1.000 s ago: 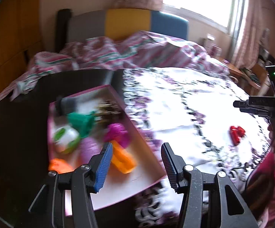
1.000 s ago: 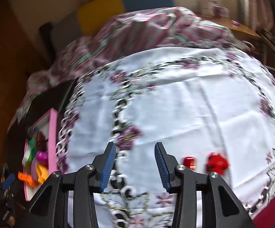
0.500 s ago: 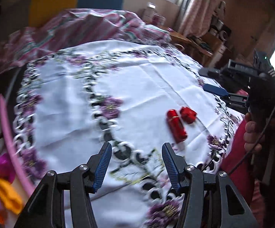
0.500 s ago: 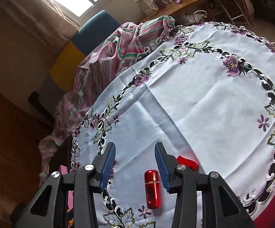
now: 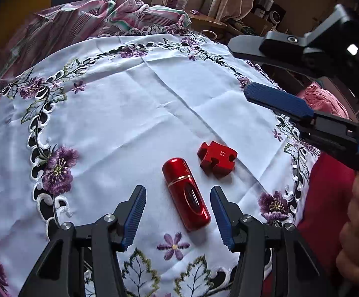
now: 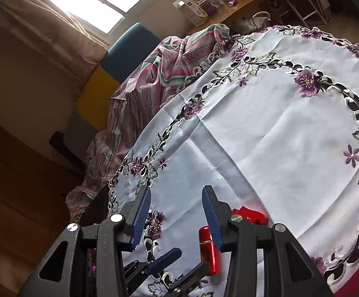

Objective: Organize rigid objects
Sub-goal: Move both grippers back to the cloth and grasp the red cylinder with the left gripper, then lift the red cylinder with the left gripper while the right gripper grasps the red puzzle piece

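Two red objects, one capsule (image 5: 186, 194) and one puzzle block (image 5: 216, 158), lie between neither gripper's parted fingers.

One red case (image 5: 185, 194), one red puzzle piece (image 5: 217, 158).

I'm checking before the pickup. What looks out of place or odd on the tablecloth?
Nothing spilled or damaged. Two loose things lie on the tablecloth: a red case lying on its side and a red puzzle piece beside it, apart.
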Demonstrator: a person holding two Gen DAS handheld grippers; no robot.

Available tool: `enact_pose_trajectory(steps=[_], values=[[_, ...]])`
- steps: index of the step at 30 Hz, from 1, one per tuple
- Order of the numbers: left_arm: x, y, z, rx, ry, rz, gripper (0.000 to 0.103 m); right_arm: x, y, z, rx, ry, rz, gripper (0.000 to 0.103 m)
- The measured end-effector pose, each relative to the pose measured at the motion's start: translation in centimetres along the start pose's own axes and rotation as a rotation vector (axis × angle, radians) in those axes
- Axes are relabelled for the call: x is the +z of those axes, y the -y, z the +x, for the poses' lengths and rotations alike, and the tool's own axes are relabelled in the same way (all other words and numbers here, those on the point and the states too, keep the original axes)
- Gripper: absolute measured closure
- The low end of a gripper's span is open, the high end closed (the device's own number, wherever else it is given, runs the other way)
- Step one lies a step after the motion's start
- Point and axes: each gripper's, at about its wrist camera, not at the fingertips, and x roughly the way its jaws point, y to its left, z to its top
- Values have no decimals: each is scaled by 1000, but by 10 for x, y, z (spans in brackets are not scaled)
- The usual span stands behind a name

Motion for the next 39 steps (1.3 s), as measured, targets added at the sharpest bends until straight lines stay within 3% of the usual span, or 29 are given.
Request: enact_pose_trajectory(steps=[6, 8, 10, 12, 17, 30, 34, 39], values=[[-2, 0, 27, 53, -47, -2, 47, 0, 0, 0, 2, 0, 3, 59], [-3, -1, 25, 70, -47, -4, 55, 0, 0, 1, -5, -1, 3, 60], [-2, -7, 24, 124, -63, -28, 77, 0, 1, 2, -12, -4, 5, 60], [-2, -17, 22, 96, -67, -55, 77, 0, 2, 3, -23, -9, 9, 59], [-12, -25, 7, 130, -48, -49, 77, 0, 3, 12, -85, -56, 13, 59], [-79, -57, -67, 112, 30, -133, 77, -3, 29, 39, -371, -220, 129, 60], [-93, -60, -92, 95, 71, -143, 77, -5, 26, 51, -468, -276, 92, 59], [-102, -64, -121, 89, 130, -156, 77, -8, 23, 63, -540, -323, 41, 40]])
